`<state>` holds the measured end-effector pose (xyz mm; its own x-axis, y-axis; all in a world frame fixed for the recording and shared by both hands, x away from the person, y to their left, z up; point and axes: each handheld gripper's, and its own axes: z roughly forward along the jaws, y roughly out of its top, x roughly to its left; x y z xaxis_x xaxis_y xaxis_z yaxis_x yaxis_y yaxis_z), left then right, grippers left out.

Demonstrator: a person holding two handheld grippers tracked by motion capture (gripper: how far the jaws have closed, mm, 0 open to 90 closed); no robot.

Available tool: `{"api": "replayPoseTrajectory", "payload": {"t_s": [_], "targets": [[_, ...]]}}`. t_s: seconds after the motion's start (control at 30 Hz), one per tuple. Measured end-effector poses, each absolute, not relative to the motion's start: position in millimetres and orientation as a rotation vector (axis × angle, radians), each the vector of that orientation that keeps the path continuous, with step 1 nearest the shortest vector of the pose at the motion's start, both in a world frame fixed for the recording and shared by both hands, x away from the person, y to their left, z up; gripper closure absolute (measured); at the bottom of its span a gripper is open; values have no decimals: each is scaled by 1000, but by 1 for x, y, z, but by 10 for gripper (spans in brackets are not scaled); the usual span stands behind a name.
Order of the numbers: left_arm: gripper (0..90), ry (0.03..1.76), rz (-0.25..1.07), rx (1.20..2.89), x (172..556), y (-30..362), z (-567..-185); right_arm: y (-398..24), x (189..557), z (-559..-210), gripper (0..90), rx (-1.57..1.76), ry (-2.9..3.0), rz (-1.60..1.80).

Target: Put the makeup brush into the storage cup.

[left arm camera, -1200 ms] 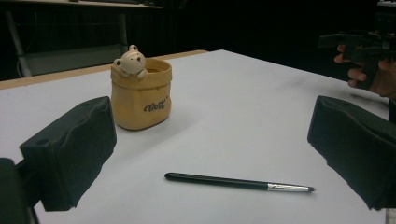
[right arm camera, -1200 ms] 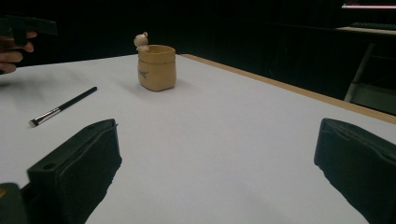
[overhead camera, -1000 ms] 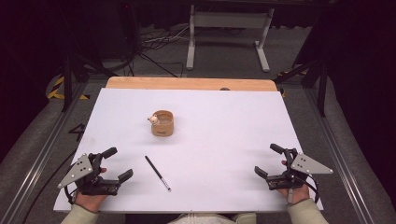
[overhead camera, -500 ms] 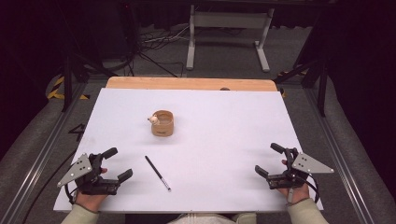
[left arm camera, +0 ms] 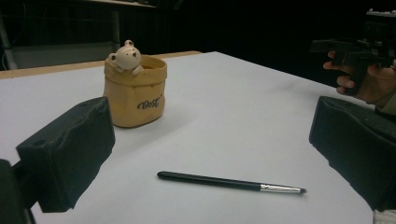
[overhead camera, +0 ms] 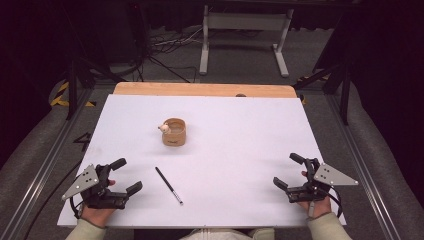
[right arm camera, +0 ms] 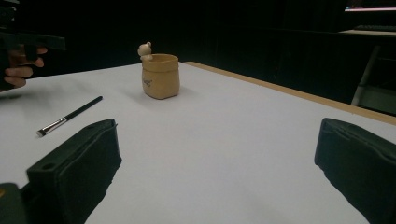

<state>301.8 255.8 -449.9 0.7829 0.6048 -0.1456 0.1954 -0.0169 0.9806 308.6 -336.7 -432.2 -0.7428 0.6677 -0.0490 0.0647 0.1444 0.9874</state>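
Well, hardly anything moves across the last second: both hands hold their spots at the near edge of the white table (overhead camera: 250, 125), and the only shift is the left gripper (overhead camera: 120, 176) nudging a touch, so by my reading the work is yet to begin. That left gripper rests on the table with its jaws spread wide and empty, aimed inward at the black makeup brush (overhead camera: 168, 185), which lies flat just beside it, bristle tip toward the person. Beyond the brush, well apart, stands the little yellow bear pot (overhead camera: 174, 132), upright (a bear peeks over its rim). Over on the far side, the right gripper (overhead camera: 292, 171) sits low, jaws likewise parted, holding nothing.
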Motion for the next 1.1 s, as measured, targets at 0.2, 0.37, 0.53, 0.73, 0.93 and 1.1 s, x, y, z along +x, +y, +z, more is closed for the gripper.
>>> {"api": "replayPoseTrajectory", "payload": {"t_s": [0.2, 0.37, 0.53, 0.73, 0.93, 1.1], "targets": [[24, 632, 338, 1546, 301, 255, -446, -337, 309, -432, 2, 693, 1939, 1652], [11, 588, 356, 1531, 301, 251, -443, -336, 309, -433, 1, 691, 1944, 1658], [8, 546, 355, 1460, 301, 250, -440, -336, 310, -433, 1, 702, 1938, 1678], [9, 543, 367, 1498, 300, 246, -437, -336, 310, -433, 1, 701, 1935, 1683], [17, 523, 413, 1540, 300, 244, -430, -336, 310, -433, 0, 699, 1930, 1693], [5, 516, 422, 1581, 303, 239, -428, -336, 310, -433, 0, 697, 1937, 1693]]}}
